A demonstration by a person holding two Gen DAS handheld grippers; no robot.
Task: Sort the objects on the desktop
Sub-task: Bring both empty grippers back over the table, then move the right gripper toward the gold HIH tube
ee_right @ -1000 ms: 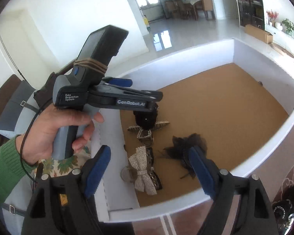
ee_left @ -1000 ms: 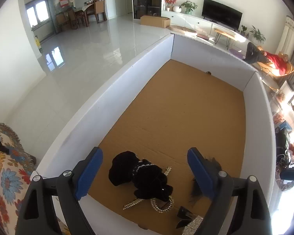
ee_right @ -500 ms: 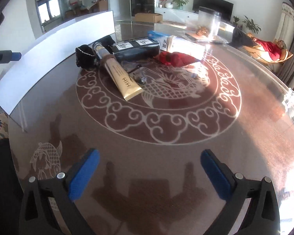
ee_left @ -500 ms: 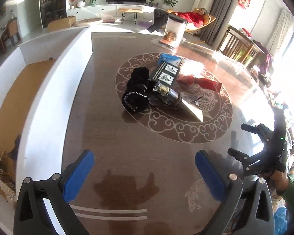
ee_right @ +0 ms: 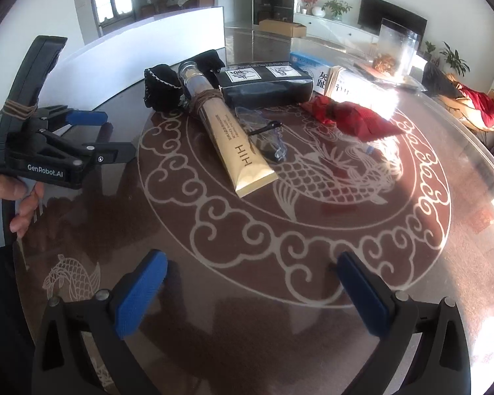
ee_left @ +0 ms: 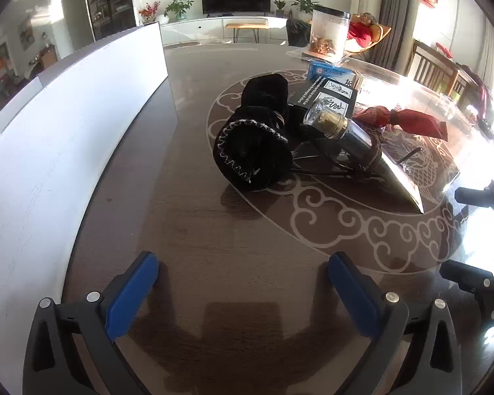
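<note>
Clutter sits in one cluster near the middle of the round glass-topped table (ee_right: 313, 263), on the dragon-and-cloud pattern. Count, as far as visible:

- 1 black fabric pouch (ee_left: 257, 135) w/ white stitched rim, lying on its side, mouth toward the left wrist cam. Right cam shows it (ee_right: 161, 89) at the cluster's left end, near the white box wall (ee_left: 66, 138).
- 1 gold tube (ee_right: 230, 131) w/ clear cap, lying flat, printed "HIH", cord wrapped round its upper part. Cap end touches the pouch; flat end points toward the right gripper. In the left cam it's (ee_left: 355, 138) seen cap-first.
- 1 black packet (ee_right: 266, 82) w/ 2 white labels, behind the tube, touching it.
- 1 red wrapped bundle (ee_right: 349, 118), right of the packet.
- 1 small clear plastic bag (ee_right: 266, 131) w/ dark bits inside, between tube and red bundle.
- 1 blue-white box (ee_left: 329, 72) plus 1 white box w/ black characters (ee_right: 342, 85), behind the packet.
- 1 clear jar (ee_left: 329, 33) w/ gold-brown contents, at the far edge.

Left gripper (ee_left: 243, 296): jaws wide open, nothing between them, over bare tabletop short of the pouch. Right gripper (ee_right: 253, 296): jaws wide open too, empty, over the pattern's near rim, well short of the tube. Right cam also catches the left gripper (ee_right: 92, 131) side-on, held in a hand (ee_right: 6, 197), jaws apart.
</note>
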